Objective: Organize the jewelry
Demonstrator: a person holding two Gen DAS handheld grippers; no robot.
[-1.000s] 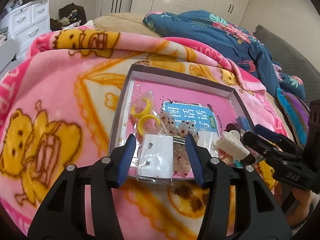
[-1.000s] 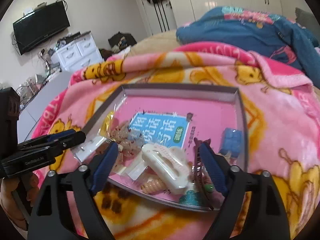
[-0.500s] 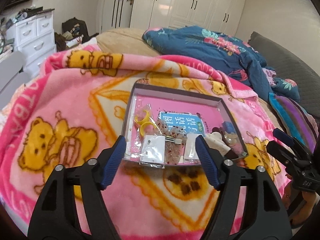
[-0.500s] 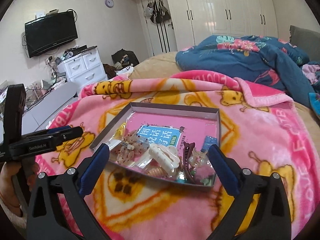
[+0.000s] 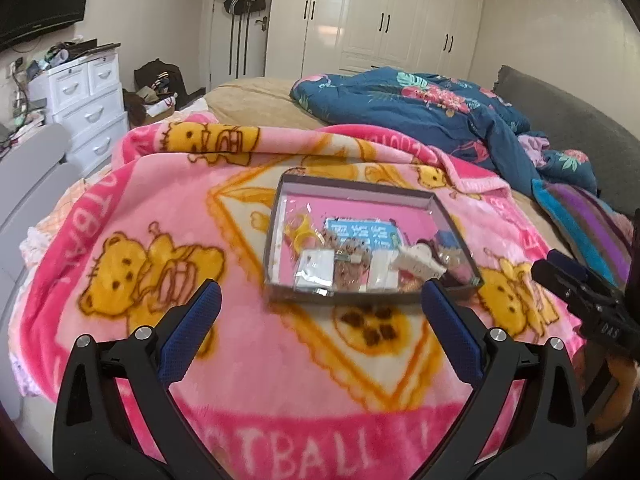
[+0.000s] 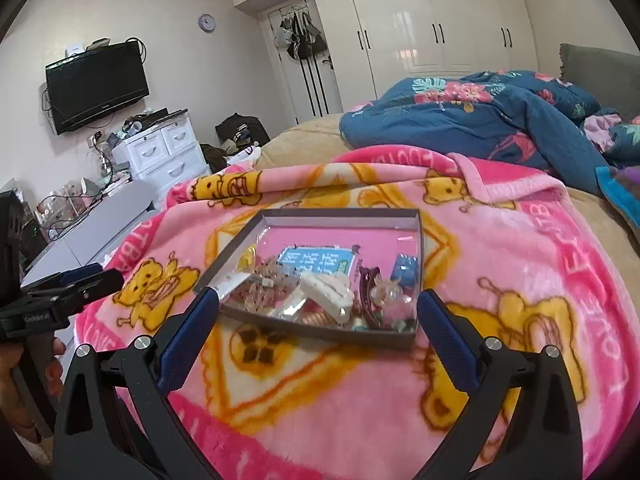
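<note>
Both the left gripper (image 5: 318, 300) and right gripper (image 6: 318, 308) hover wide open, holding nothing, near the jewelry tray (image 6: 320, 334) on the pink blanket (image 6: 500, 248).

Behind your bed, glossy white wardrobes (image 6: 436, 28) fill the far wall; a black TV (image 6: 96, 84) hangs left above white drawers (image 6: 160, 152), and a blue floral duvet (image 6: 472, 120) sits bunched right.

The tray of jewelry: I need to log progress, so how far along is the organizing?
Nothing looks sorted: the white hair clip, yellow rings and packets lie jumbled in the tray. Nothing is in hand; the left gripper and right gripper are open and empty. All sorting remains.
</note>
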